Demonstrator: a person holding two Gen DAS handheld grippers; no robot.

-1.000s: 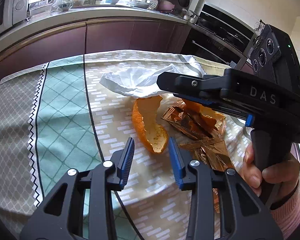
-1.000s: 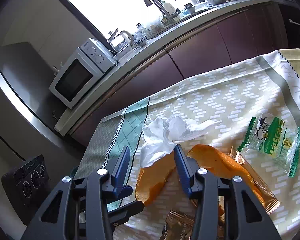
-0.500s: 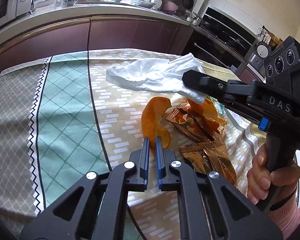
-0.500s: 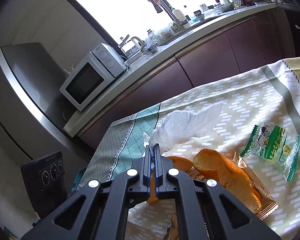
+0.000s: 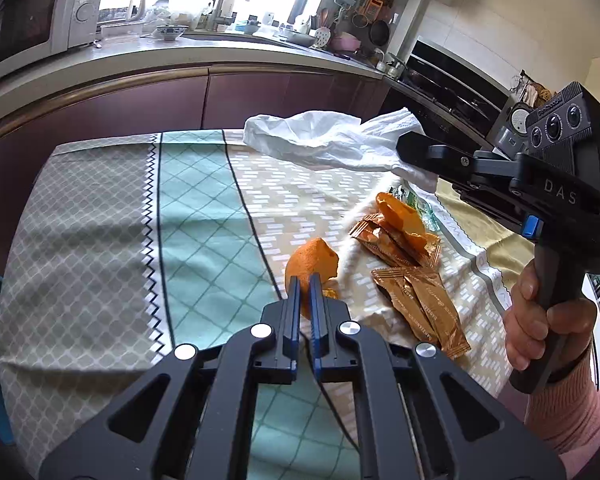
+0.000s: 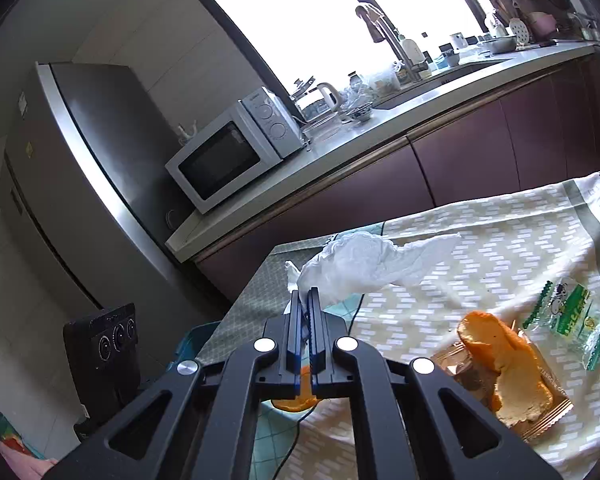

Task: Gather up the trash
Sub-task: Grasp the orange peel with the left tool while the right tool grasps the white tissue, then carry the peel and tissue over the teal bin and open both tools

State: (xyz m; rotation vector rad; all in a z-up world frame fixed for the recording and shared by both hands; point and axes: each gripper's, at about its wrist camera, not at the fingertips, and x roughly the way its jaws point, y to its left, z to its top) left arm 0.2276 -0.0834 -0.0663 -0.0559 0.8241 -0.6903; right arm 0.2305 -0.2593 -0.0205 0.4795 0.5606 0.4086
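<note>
Crinkled white paper tissue (image 5: 332, 140), glossy foil wrappers (image 5: 420, 300), woven tablecloth (image 5: 100, 220)

Orange peel (image 6: 296, 400) mostly hidden under the fingers, green snack wrapper (image 5: 424, 210) perhaps, behind peel

Right gripper (image 5: 404, 145) body: "DAS" in pale capitals.
Tablecloth (image 6: 500, 240) border, right of the green snack packet (image 6: 572, 316): letters "HA", rest unreadable.

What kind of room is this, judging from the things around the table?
Most likely a home kitchen: a white microwave oven stands on a long pale countertop, a tall curved tap rises before the window, and a grey steel refrigerator stands beside the counter.
</note>
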